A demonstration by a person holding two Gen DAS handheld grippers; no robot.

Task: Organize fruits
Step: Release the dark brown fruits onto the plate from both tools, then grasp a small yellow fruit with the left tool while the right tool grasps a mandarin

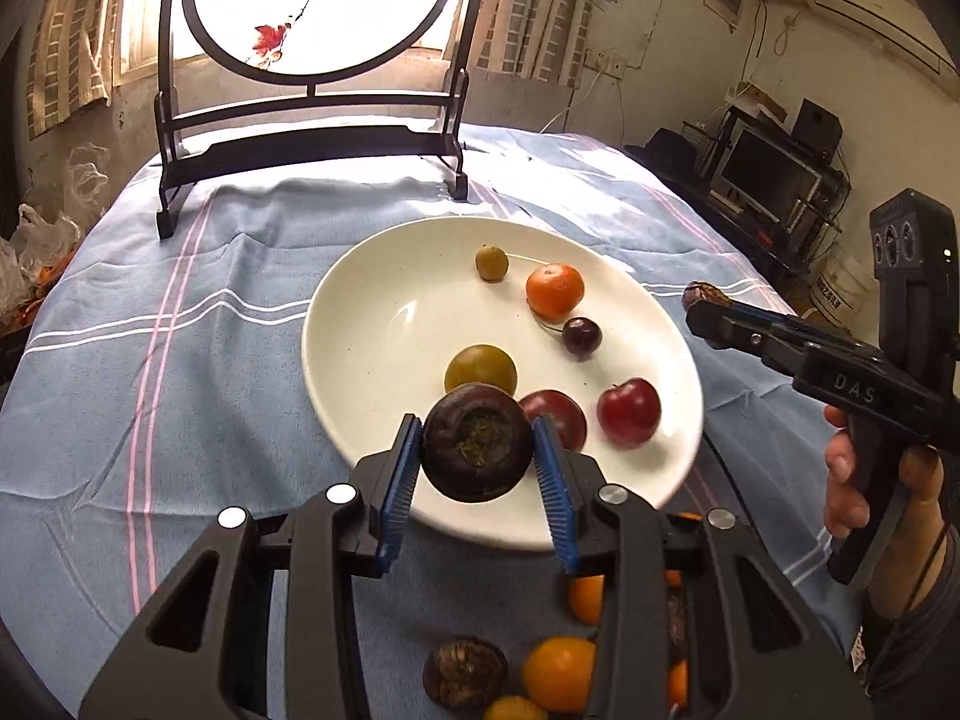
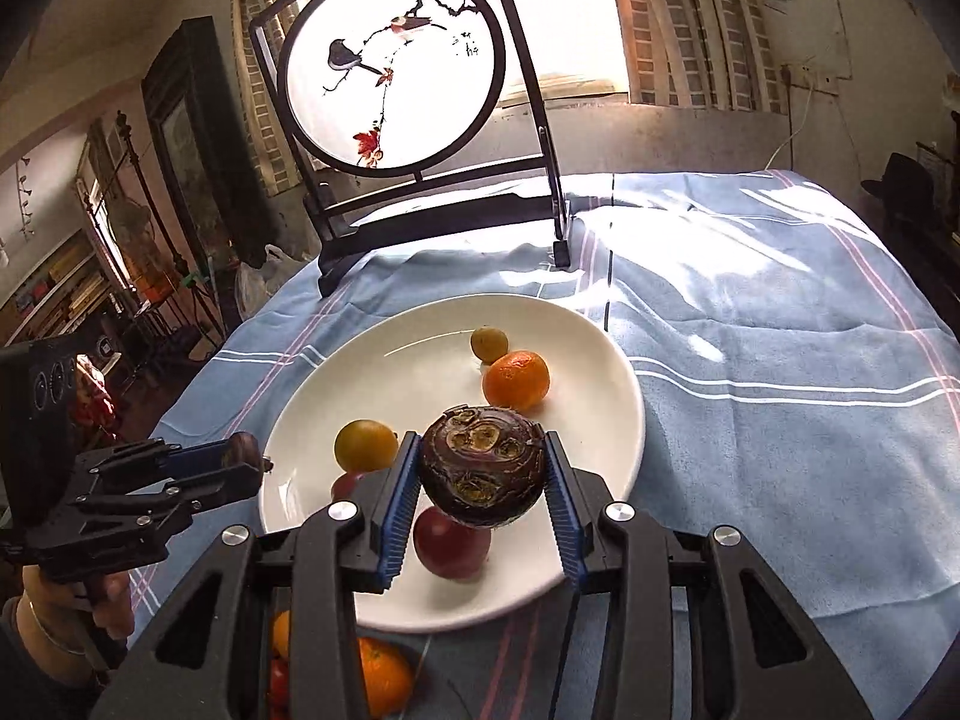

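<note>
Above the plate [image 1: 360,324], 2 dark round fruits [image 1: 477,441] held.

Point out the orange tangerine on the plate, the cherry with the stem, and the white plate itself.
orange tangerine [image 1: 555,291], left wrist view, middle of its peel.
cherry [image 1: 582,337], left wrist view, centre of its dark skin.
white plate [image 1: 384,312], left wrist view, bare inner surface left of the fruit.

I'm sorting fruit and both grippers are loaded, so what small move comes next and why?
Probably lower the left gripper and open its jaws to set the dark brown round fruit on bare white plate. It hangs over the near rim, with free space left of the yellow-green plum.
</note>
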